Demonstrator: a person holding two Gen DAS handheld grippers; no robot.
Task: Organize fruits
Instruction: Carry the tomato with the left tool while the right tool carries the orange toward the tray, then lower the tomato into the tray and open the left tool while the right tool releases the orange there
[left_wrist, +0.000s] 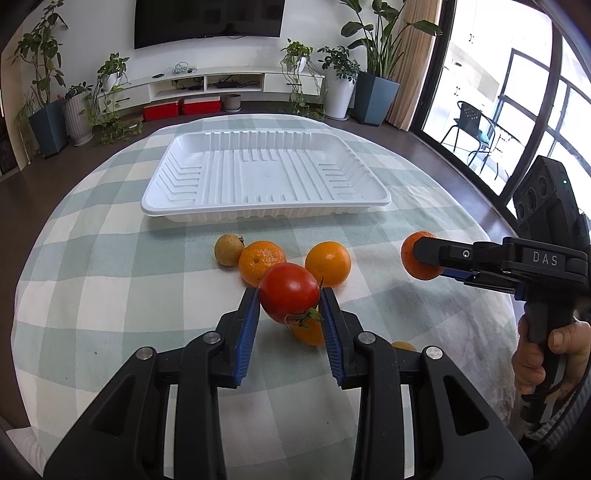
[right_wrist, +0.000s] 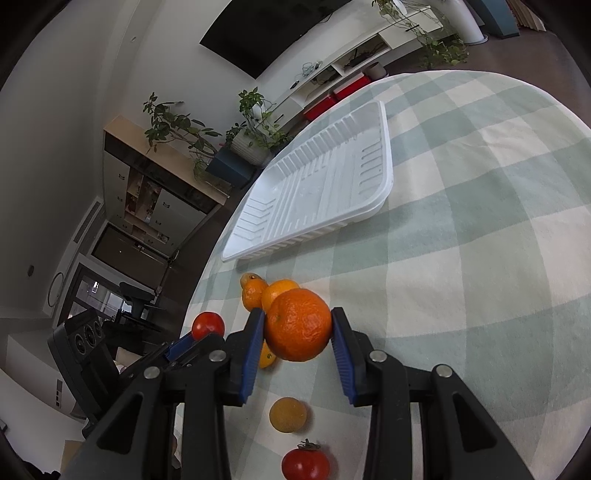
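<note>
My left gripper (left_wrist: 289, 301) is shut on a red tomato (left_wrist: 289, 297) and holds it above the table; it also shows in the right wrist view (right_wrist: 208, 325). My right gripper (right_wrist: 298, 325) is shut on an orange (right_wrist: 298, 324), seen from the left wrist view (left_wrist: 419, 260) at the right. An empty white tray (left_wrist: 266, 173) lies beyond the fruits, also in the right wrist view (right_wrist: 314, 192). Two oranges (left_wrist: 261, 262) (left_wrist: 328, 263) and a small yellow-brown fruit (left_wrist: 228, 250) lie before the tray. Another orange (left_wrist: 310, 332) sits under the tomato.
The round table carries a green-and-white checked cloth (left_wrist: 110, 280). In the right wrist view, a yellow-brown fruit (right_wrist: 288, 414) and a second tomato (right_wrist: 306, 463) lie near me. A hand (left_wrist: 543, 358) grips the right gripper's handle. Plants, a TV and a shelf stand behind.
</note>
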